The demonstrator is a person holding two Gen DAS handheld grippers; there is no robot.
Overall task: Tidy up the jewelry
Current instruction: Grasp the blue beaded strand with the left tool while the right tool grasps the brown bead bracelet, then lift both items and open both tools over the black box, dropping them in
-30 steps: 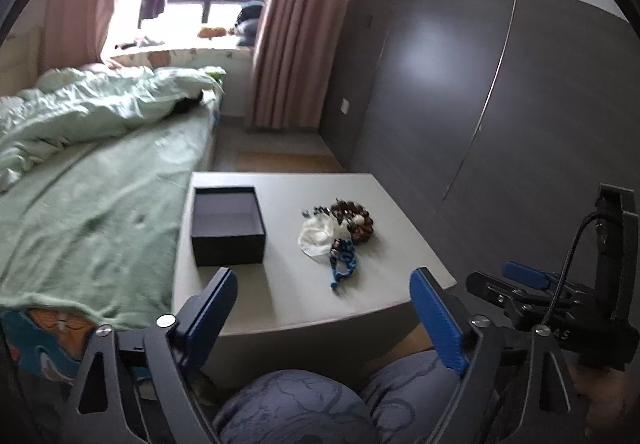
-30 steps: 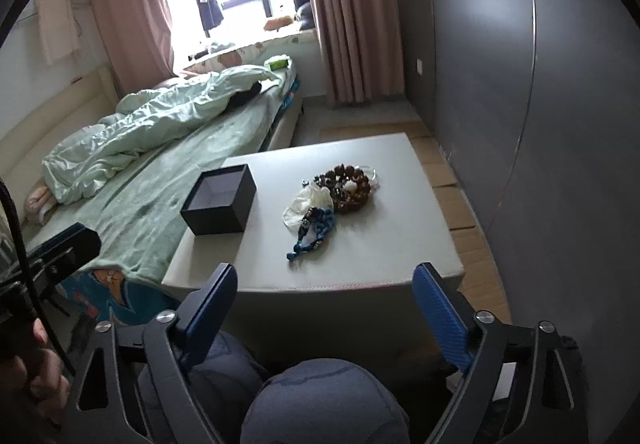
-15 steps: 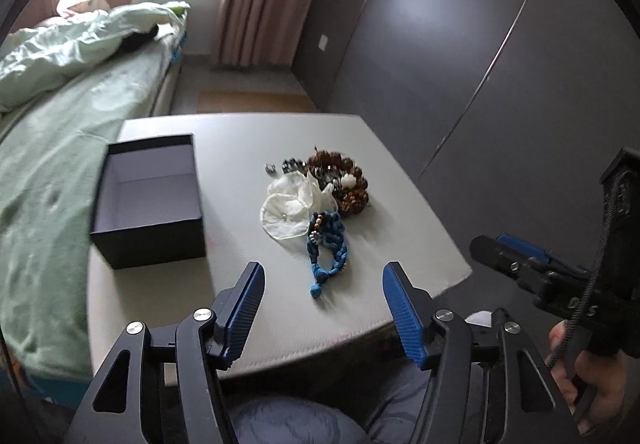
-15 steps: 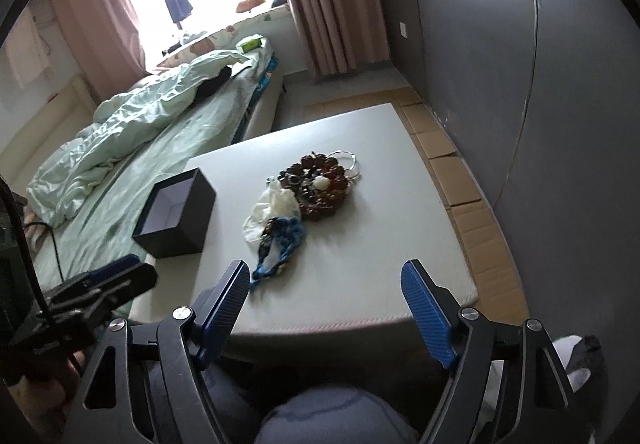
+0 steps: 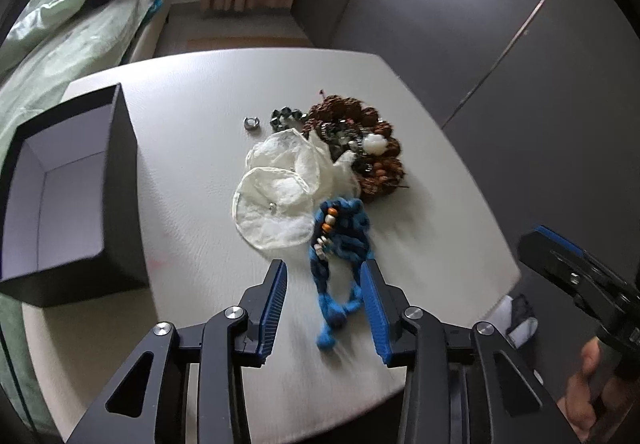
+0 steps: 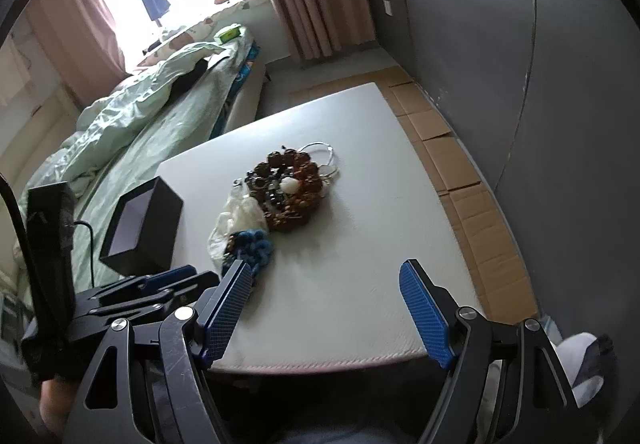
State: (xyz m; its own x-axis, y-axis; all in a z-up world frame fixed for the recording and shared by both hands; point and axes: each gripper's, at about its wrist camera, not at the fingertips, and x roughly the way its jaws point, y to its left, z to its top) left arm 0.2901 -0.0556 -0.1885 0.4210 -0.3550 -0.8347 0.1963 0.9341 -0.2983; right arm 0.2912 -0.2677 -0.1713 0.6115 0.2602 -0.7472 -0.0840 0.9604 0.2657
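Note:
A pile of jewelry lies mid-table: a blue braided cord bracelet, a white sheer pouch, brown bead bracelets and a small silver ring. An open black box stands to the left. My left gripper is open, its blue pads on either side of the blue bracelet's near end, not closed on it. My right gripper is open and empty over the table's near edge; the pile and box lie ahead of it.
The white table stands beside a bed with green bedding. A dark wall runs on the right. Cardboard covers the floor by the table. My knees sit below the near edge.
My left gripper has moved forward and down to the pile, narrowing its opening around the blue bracelet. My right gripper has also come closer to the table.

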